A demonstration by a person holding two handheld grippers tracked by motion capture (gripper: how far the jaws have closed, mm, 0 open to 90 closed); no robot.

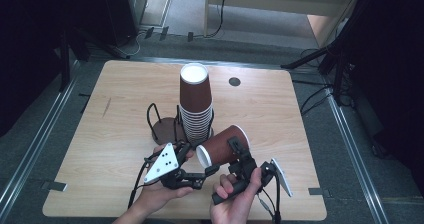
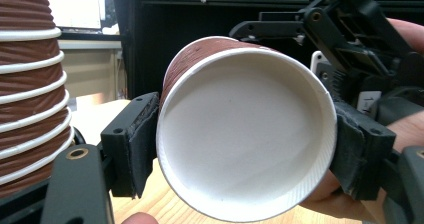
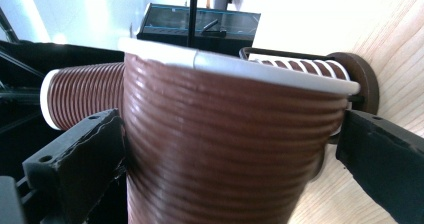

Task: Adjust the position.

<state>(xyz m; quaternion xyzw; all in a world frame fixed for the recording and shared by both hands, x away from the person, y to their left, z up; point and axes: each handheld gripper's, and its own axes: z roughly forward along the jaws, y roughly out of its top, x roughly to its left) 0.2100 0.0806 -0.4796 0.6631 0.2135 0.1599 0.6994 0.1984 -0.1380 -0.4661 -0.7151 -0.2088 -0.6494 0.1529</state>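
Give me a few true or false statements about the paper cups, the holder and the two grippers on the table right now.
1. The single cup lies tipped on its side, held above the table. True.
2. The cup stack stands mouth-up. False: its cups are upside down, white base on top.
3. The right gripper holds the single cup by its ribbed wall. True.
4. The single cup is full of coffee. False: the left gripper view shows a bare white inside.
5. The stack stands in a wire holder with a round brown base. True.
6. The left gripper is far from the single cup. False: its fingers flank the cup's rim.
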